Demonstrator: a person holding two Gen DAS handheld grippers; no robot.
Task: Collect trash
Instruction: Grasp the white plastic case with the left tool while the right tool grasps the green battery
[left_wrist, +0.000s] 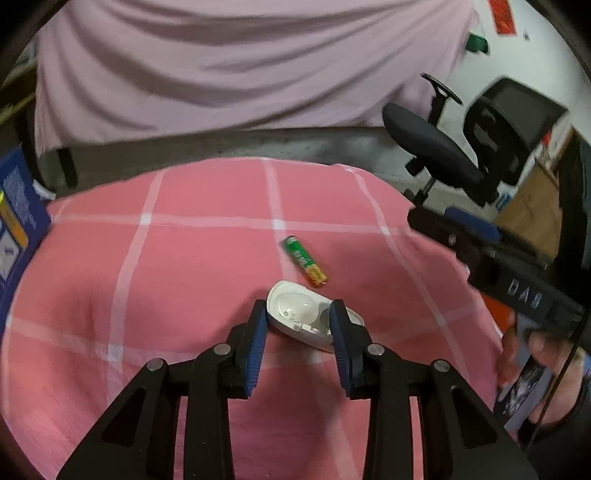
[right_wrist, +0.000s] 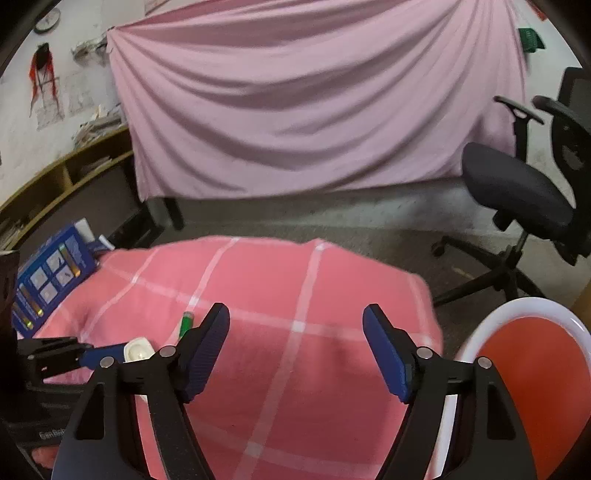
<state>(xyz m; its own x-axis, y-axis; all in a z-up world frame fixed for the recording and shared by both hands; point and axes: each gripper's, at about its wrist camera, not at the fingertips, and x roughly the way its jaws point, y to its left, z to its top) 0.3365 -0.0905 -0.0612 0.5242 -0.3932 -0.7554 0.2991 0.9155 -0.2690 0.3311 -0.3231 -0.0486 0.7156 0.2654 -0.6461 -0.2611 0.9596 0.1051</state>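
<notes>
A white earbud case (left_wrist: 295, 308) lies with its lid open on the pink checked cloth (left_wrist: 184, 277). My left gripper (left_wrist: 298, 319) stands over it, its blue pads touching the case on both sides. Just beyond the case lies a green and gold battery (left_wrist: 304, 261). In the right wrist view the same case (right_wrist: 138, 350) and battery (right_wrist: 186, 323) sit at the lower left. My right gripper (right_wrist: 297, 314) hangs open above bare cloth (right_wrist: 295, 369) with nothing between its fingers. A red bin with a white rim (right_wrist: 517, 305) stands at the lower right of that view.
A blue battery box (right_wrist: 51, 273) leans at the cloth's left edge. A black office chair (right_wrist: 517, 184) stands on the floor at the right. A pale pink sheet (right_wrist: 295, 110) drapes a table behind. A hand (left_wrist: 554, 369) holds the right gripper's handle.
</notes>
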